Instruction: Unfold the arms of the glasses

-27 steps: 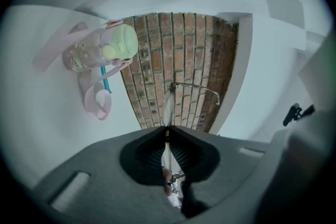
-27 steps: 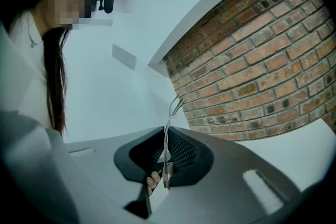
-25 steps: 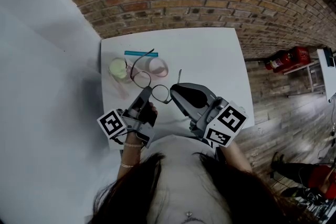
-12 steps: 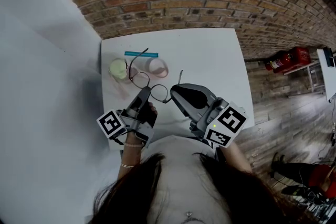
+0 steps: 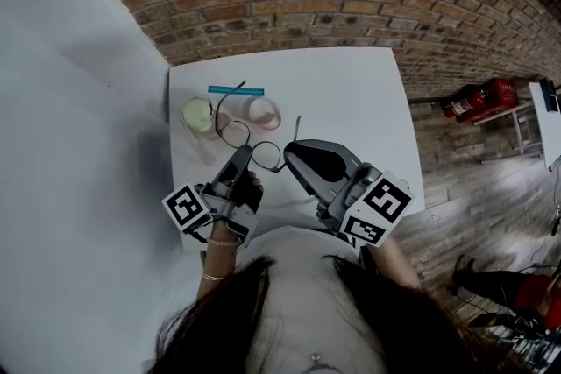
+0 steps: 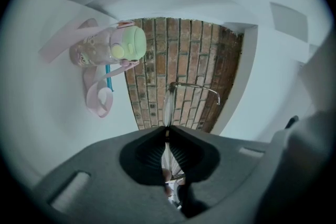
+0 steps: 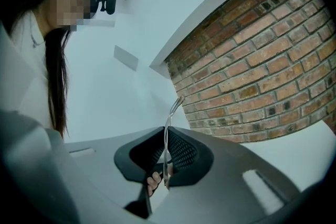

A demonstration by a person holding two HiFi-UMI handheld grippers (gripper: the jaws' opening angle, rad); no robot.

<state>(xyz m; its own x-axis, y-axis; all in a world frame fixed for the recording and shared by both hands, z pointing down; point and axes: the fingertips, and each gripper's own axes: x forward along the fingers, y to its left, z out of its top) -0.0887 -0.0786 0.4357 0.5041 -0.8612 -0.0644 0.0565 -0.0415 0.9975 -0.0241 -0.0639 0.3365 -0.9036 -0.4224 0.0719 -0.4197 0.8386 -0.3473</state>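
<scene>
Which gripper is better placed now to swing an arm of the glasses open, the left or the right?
Right, most likely. The right gripper is shut on one arm of the glasses, so it can swing that arm outward. The left gripper is shut on the front frame and only steadies it.

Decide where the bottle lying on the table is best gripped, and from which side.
Left gripper and right gripper hold the glasses. The bottle is probably best taken across its round clear body, behind the green lid, from above. It lies on its side, so fingers can straddle it. The loose strap would likely slip.
</scene>
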